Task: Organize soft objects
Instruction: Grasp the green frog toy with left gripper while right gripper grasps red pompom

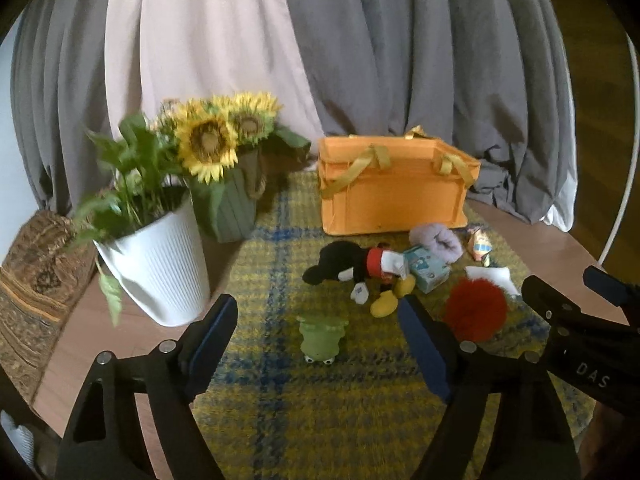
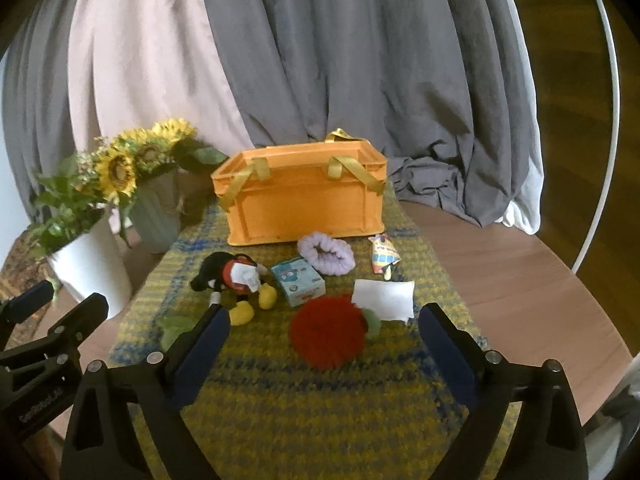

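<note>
An orange crate with yellow handles stands at the back of a yellow-blue mat. In front of it lie a Mickey plush, a purple scrunchie, a teal tissue pack, a small colourful soft toy, a white pillow, a red pompom and a green frog toy. My left gripper is open and empty above the frog. My right gripper is open and empty around the pompom's near side.
A white pot with a green plant and a green vase of sunflowers stand at the left. Grey and pink curtains hang behind. The round wooden table extends right. A patterned cushion lies far left.
</note>
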`<state>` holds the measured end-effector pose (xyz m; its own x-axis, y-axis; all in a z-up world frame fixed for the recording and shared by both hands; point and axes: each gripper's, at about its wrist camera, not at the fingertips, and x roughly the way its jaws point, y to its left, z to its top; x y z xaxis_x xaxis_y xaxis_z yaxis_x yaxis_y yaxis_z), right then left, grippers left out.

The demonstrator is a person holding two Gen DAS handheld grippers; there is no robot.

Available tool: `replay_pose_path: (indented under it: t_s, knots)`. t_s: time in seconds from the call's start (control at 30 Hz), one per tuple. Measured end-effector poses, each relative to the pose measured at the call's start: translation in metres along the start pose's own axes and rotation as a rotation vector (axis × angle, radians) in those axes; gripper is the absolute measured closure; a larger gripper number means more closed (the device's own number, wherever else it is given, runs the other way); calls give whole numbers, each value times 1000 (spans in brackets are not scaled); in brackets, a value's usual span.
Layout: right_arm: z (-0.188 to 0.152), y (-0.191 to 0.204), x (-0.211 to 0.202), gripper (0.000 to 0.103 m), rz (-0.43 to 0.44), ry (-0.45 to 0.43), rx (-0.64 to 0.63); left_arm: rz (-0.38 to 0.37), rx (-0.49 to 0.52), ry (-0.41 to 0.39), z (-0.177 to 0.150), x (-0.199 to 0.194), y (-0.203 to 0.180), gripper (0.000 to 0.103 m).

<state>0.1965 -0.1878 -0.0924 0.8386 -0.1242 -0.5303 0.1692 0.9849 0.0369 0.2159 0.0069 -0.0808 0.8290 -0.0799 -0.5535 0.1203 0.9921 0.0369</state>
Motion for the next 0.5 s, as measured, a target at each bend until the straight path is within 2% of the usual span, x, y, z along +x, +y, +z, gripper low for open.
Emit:
replay_pose_path:
  t_s: [0.13, 0.5]
  knots:
    - [-5, -1, 25, 13, -22, 43, -9, 10, 0, 39, -8, 23, 0, 25]
    - [-21, -10, 94, 22, -4, 182, 28, 42, -17, 159, -24, 84, -1, 32]
